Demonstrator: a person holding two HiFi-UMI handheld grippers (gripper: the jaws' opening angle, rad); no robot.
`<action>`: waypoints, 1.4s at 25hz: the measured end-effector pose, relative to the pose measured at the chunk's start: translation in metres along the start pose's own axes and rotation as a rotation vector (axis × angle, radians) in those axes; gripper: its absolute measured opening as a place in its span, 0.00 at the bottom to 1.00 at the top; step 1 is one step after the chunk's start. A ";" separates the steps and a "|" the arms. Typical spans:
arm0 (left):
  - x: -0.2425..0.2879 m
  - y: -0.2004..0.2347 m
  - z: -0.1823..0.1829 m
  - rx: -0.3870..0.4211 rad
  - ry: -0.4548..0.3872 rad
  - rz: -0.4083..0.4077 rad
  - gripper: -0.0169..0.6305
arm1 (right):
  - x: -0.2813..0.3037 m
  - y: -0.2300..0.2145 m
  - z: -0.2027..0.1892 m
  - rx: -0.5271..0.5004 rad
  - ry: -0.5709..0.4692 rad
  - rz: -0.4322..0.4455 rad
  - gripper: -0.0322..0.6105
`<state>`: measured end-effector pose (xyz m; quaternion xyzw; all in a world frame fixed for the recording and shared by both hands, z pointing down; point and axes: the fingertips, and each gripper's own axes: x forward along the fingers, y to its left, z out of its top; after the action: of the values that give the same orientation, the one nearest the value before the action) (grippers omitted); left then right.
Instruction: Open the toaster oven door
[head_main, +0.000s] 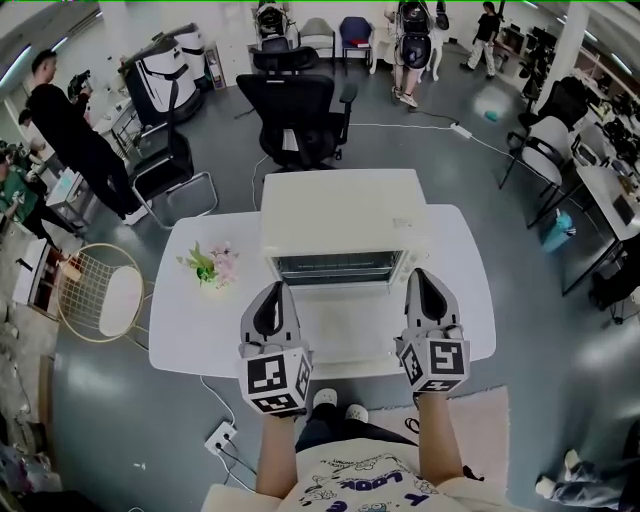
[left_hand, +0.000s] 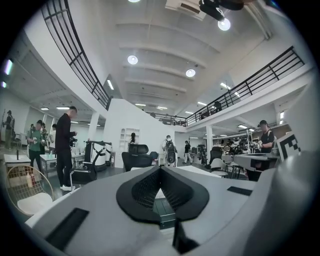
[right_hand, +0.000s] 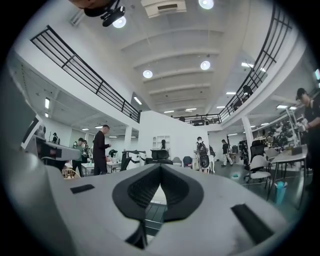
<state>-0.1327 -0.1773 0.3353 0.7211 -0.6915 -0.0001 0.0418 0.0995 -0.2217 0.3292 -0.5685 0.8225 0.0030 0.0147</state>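
**A:** Shirt with a printed front sits right under the lens, two forearms reaching out of it, one pair of tongs per hand. Two pairs, count them.

**B:** Left tongs first: jaws pressed together at the tips, nothing caught between them.

**A:** Same story for the right tongs, tips meeting, empty. Each carries one marker cube at the back, so two cubes.

**B:** And the star of the show, one white toaster oven, standing in the middle of the single white bench, front towards the person.

**A:** Both pairs point level at it, one near each front corner.

**B:** Rack wires show in its dark front. Whether the door is up or dropped flat, I can't tell from this height.

**A:** What else is on the bench? One small bunch of flowers, left of the oven and clear of it.

**B:** Off the bench: one black office chair behind it, one round wire chair to the left, one power strip on the floor.

**A:** And two shoes peeking out below the near bench edge.
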 end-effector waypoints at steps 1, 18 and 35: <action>0.000 0.000 0.002 -0.001 -0.003 -0.001 0.03 | 0.000 0.000 0.002 0.002 -0.002 0.000 0.05; 0.006 -0.002 0.010 0.014 -0.018 -0.024 0.03 | 0.006 -0.001 0.008 0.000 -0.006 -0.004 0.05; 0.011 0.004 0.011 0.005 -0.013 -0.016 0.03 | 0.010 -0.003 0.007 0.005 0.003 -0.015 0.05</action>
<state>-0.1365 -0.1890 0.3250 0.7268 -0.6859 -0.0034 0.0353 0.0992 -0.2321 0.3217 -0.5746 0.8183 0.0001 0.0148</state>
